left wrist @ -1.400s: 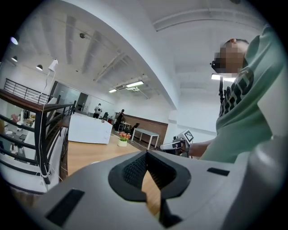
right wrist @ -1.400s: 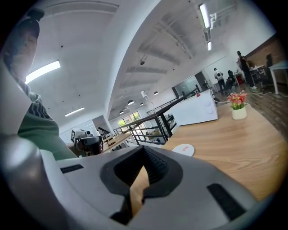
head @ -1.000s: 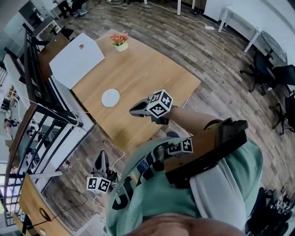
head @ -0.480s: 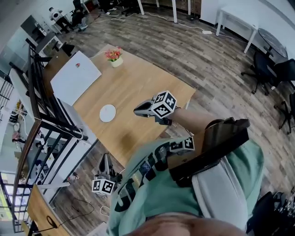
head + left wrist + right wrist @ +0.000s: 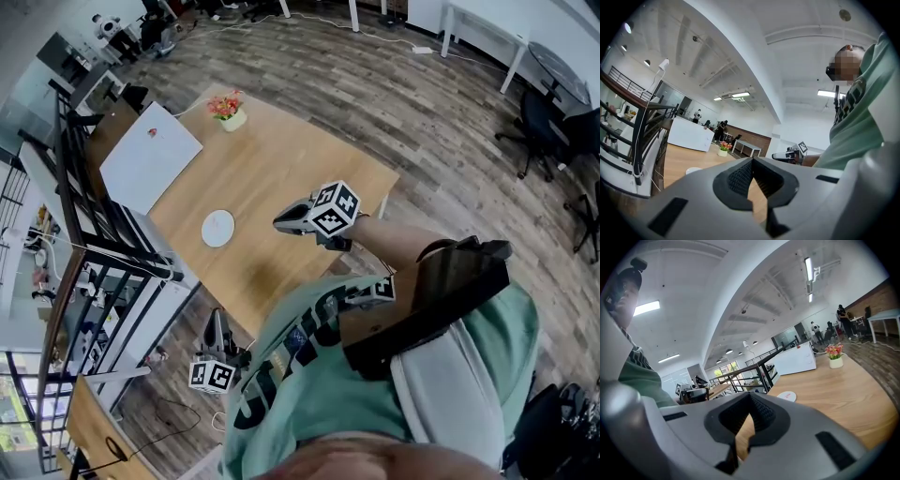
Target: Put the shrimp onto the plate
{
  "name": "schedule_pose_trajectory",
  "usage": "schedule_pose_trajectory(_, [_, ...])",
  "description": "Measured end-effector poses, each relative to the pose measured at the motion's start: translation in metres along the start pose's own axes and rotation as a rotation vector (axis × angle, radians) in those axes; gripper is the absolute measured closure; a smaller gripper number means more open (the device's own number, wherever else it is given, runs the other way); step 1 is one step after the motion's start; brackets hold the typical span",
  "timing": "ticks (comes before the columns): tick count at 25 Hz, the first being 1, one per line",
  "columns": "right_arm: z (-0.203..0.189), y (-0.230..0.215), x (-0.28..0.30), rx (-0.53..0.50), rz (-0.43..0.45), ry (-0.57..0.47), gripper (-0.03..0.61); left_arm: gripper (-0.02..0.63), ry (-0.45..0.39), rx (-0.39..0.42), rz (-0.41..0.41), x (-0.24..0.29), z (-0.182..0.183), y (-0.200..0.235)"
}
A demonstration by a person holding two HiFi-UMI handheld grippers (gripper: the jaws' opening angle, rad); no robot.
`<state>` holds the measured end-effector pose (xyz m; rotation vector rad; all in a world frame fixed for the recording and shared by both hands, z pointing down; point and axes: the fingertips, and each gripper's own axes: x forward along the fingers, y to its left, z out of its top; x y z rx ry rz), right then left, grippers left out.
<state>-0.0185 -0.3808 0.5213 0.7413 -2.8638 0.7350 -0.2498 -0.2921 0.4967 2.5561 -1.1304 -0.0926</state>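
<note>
Risk of a missed pick with left gripper and right gripper both pinched fully closed on nothing, well apart from what looks like the shrimp, a red speck on the white board at upper left; plate left of centre; needs opening before any reach

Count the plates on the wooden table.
1. A white plate lies on the wooden table, near its left edge in the head view, well apart from the flower pot at the far corner. None looks hidden.
</note>
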Motion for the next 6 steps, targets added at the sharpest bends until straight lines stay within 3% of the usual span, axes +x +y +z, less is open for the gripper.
schedule_pose_trajectory(6, [0.0051,0.0052,0.0061,0.007,0.003,-0.001,0.574,0.609,0.008,-0.002,0.002,-0.0028,0.0063,0.004])
